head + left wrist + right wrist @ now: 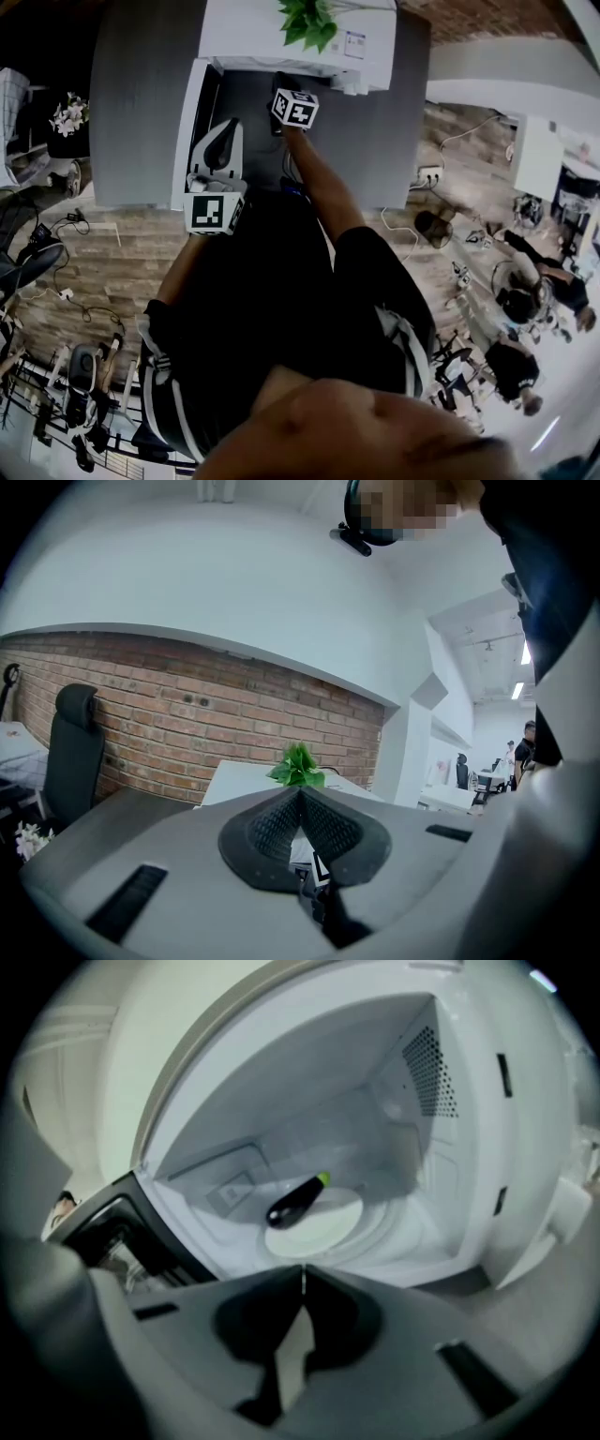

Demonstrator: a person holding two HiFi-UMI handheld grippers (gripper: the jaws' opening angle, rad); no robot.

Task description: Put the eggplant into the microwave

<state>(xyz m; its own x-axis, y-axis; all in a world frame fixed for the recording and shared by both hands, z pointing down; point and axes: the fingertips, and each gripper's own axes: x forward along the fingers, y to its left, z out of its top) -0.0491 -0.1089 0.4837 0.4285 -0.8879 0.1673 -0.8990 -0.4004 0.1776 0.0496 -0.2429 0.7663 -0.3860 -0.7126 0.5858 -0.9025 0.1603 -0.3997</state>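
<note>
As tool (302,1277) hovers, eggplant (295,1202) beyond, in microwave (469,1176)

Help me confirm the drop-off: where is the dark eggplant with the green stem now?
In the right gripper view, the dark eggplant lies on the round white plate inside the open white microwave, mid-cavity.

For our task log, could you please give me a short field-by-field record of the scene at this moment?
microwave: open
eggplant: inside, lying on the white turntable plate
right gripper: shut, empty, facing the microwave opening
left gripper: shut, empty, pointing towards the plant
task status: eggplant appears placed; microwave not yet closed
</note>
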